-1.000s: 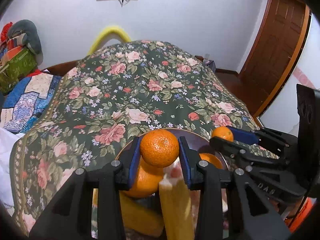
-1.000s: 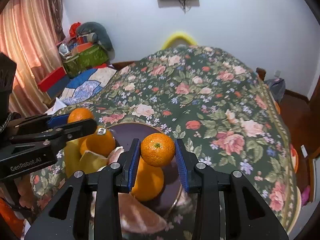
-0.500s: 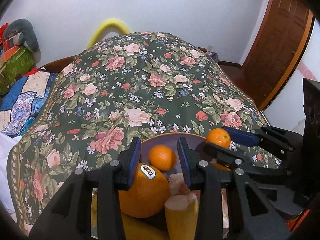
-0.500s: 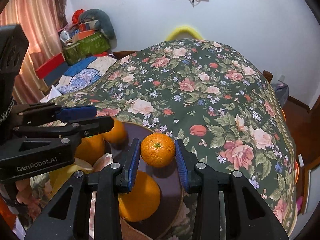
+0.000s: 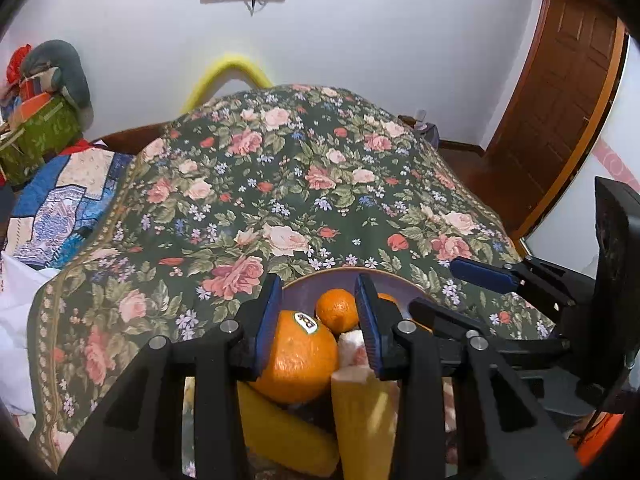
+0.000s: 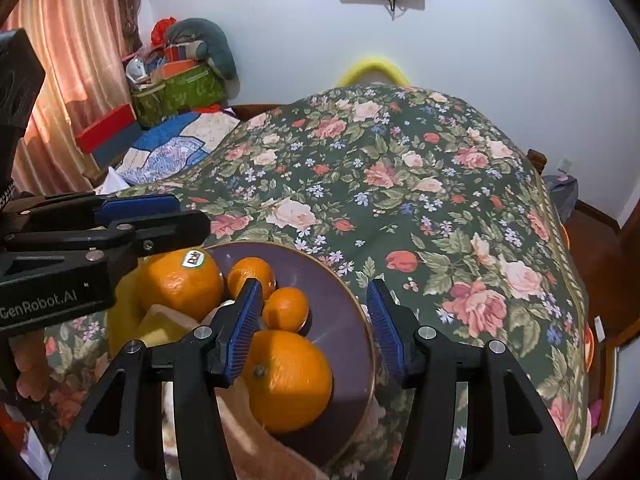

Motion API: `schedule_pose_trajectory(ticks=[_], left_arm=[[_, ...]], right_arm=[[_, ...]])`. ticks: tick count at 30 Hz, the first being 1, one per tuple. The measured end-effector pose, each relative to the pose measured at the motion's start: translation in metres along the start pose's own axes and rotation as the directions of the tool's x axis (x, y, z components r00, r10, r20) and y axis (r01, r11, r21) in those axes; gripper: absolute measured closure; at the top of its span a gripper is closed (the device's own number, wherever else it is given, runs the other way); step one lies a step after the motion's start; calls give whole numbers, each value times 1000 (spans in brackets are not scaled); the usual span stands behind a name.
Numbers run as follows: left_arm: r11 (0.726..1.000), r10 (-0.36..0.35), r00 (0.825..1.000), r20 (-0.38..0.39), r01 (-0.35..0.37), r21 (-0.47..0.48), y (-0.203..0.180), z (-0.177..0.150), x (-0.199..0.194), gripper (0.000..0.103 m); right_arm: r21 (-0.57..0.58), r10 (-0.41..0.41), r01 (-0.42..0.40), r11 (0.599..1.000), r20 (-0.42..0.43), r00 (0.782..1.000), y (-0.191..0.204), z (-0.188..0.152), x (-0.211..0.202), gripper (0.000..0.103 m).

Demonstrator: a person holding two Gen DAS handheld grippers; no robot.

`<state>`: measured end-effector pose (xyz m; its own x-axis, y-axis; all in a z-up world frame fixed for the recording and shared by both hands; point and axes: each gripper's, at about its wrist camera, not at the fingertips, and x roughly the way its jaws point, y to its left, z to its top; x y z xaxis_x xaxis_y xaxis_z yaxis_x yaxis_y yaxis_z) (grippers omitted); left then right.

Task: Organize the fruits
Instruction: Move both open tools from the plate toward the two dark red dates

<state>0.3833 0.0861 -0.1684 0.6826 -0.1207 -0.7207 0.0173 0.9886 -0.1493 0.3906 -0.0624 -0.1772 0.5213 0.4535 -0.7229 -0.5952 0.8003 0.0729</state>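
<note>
A mauve plate [image 6: 336,276] with a gold rim lies on the floral bedspread and holds the fruit. My right gripper [image 6: 314,300] hovers over it, jaws opening, pads clear of everything. Just below lie a small mandarin [image 6: 286,308] and a big orange [image 6: 288,376]. A second mandarin [image 6: 252,274] and a stickered orange [image 6: 180,280] sit further left. My left gripper [image 5: 318,316] is open above the stickered orange [image 5: 296,356] and a mandarin [image 5: 338,310], gripping neither. Each view shows the other gripper: the left gripper [image 6: 180,216], the right gripper [image 5: 452,288].
Yellow fruit [image 5: 280,432] and a yellow-rinded wedge [image 5: 360,400] fill the plate's near side. The floral bedspread [image 6: 400,184] stretches away behind the plate. A patchwork quilt [image 6: 176,148] and boxes [image 6: 176,88] lie far left; a wooden door [image 5: 560,120] is at right.
Both grippers held a mandarin a second ago. The left let its mandarin go first and it now lies on the plate. The right jaws have just spread and its mandarin dropped beside the others.
</note>
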Motion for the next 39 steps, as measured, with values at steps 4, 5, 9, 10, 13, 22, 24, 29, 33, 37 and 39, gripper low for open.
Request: schedule_pose_trajectory(ticks=[4,5,9,10,13,22,24,29,33,37,39], left_arm=[[1000,-2,1000,24,2,6,-7,-5,-22,66],[1000,0,1000,29,0,9,-8,-7,-26,66],[1000,-6,999,53,5,17,-21,-16,-52,66],[1000,-9,998,57,8,17,-24,-18,-56,66],[1000,-18,997,73,16,26,-36,-28,-77,66],[998,-26,998,57,23,52,-64,-60,-111,61],[998,-29,999,46,27,55,-70,-69,-112,61],[998,-45,999,6,45,49,-82,-96,-98,36],[997,-26,999,-37,28,70,-94,-113,-80,36],[998,-42,994,-99,47,41,-96,-126,-57,35],[998,-36,992,-121,41,37,-97,-132,-46,35]], right_arm=[[-7,-35,35,999,29,999,2,-6,-24,52],[-6,-41,41,999,36,999,3,-8,-31,52],[9,-54,53,999,70,996,3,-18,-63,52],[12,-55,54,998,75,996,4,-20,-68,52],[29,-56,54,998,88,995,5,-29,-88,52],[57,-79,74,996,85,993,4,-62,-121,52],[65,-83,78,995,83,993,4,-70,-128,52],[81,-92,86,993,76,993,2,-92,-140,52],[85,-108,102,991,66,992,-1,-106,-144,52],[88,-112,107,990,56,992,-5,-114,-142,52],[95,-107,102,990,49,993,-8,-118,-139,52]])
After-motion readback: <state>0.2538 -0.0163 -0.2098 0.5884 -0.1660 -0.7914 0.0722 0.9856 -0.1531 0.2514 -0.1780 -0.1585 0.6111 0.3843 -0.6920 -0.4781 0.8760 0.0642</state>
